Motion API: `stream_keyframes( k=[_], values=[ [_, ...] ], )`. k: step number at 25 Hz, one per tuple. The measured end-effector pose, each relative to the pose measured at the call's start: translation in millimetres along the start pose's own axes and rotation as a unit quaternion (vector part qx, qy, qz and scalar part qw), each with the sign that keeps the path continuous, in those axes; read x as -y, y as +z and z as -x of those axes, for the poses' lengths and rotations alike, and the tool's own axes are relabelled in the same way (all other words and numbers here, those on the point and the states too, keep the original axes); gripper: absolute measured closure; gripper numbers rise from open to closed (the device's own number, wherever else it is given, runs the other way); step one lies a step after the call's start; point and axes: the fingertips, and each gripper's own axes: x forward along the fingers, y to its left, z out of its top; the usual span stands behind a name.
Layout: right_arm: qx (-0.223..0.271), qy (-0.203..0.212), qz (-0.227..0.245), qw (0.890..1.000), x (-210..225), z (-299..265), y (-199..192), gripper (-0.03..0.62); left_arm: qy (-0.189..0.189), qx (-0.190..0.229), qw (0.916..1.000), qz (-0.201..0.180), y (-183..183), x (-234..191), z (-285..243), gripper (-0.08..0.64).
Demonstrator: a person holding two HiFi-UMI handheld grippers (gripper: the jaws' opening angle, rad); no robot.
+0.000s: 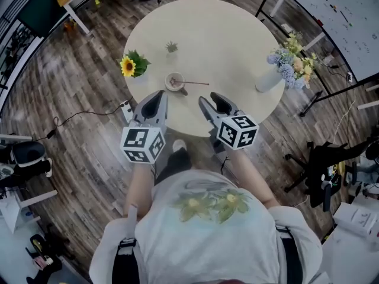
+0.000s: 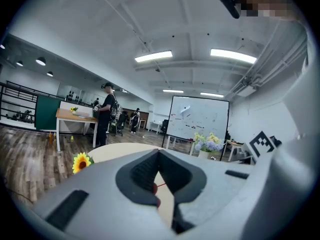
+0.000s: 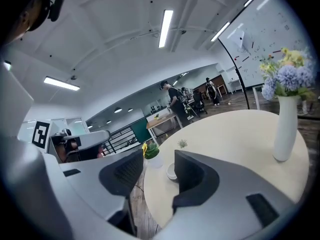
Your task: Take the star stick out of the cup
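Note:
A small white cup point(image 1: 174, 80) stands on the round beige table point(image 1: 237, 40), near its front edge. A thin red stick point(image 1: 197, 83) lies across the cup and points right. Both grippers hover at the table's near edge, short of the cup. My left gripper point(image 1: 159, 94) is below and left of it, jaw tips together and empty. My right gripper point(image 1: 208, 99) is below and right of it, open. In the right gripper view the cup point(image 3: 171, 171) shows between the spread jaws of the right gripper point(image 3: 159, 154). Through the left gripper point(image 2: 159, 152) I see only a sliver of the red stick point(image 2: 159, 185).
A potted sunflower point(image 1: 131, 65) stands left of the cup and a tiny green plant point(image 1: 172, 47) behind it. A white vase point(image 1: 267, 80) of flowers stands at the table's right edge. Wooden floor, a whiteboard point(image 1: 337, 16) and an office chair point(image 1: 323, 170) surround the table.

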Motion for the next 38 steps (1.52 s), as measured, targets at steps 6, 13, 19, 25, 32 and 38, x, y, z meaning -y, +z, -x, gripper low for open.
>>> stream_keyframes(
  k=[6, 13, 19, 25, 32, 38],
  values=[
    [-0.029, -0.009, -0.042, 0.999, 19.5, -30.7, -20.7, 0.405, 0.001, -0.016, 0.9999, 0.006, -4.3, -23.9, -14.6, 0.558],
    [-0.066, -0.029, -0.078, 0.994, 42.5, -62.4, -54.0, 0.405, 0.015, -0.022, 0.9996, 0.011, -0.8, -58.6, -25.1, 0.558],
    [-0.071, -0.058, -0.116, 0.989, 62.8, -86.0, -71.3, 0.405, 0.013, -0.032, 0.9993, 0.017, -4.9, -79.0, -35.8, 0.558],
    [-0.071, -0.087, -0.131, 0.985, 82.7, -110.4, -84.6, 0.405, 0.011, -0.034, 0.9992, 0.018, -3.3, -102.8, -45.8, 0.558],
    [-0.067, -0.107, -0.14, 0.982, 97.1, -130.9, -89.4, 0.405, -0.002, -0.044, 0.9988, 0.021, -9.5, -120.7, -62.1, 0.558],
    [-0.066, -0.123, -0.139, 0.98, 103.8, -136.3, -88.6, 0.431, -0.013, -0.047, 0.9986, 0.021, -9.9, -129.2, -74.2, 0.558]
  ],
)
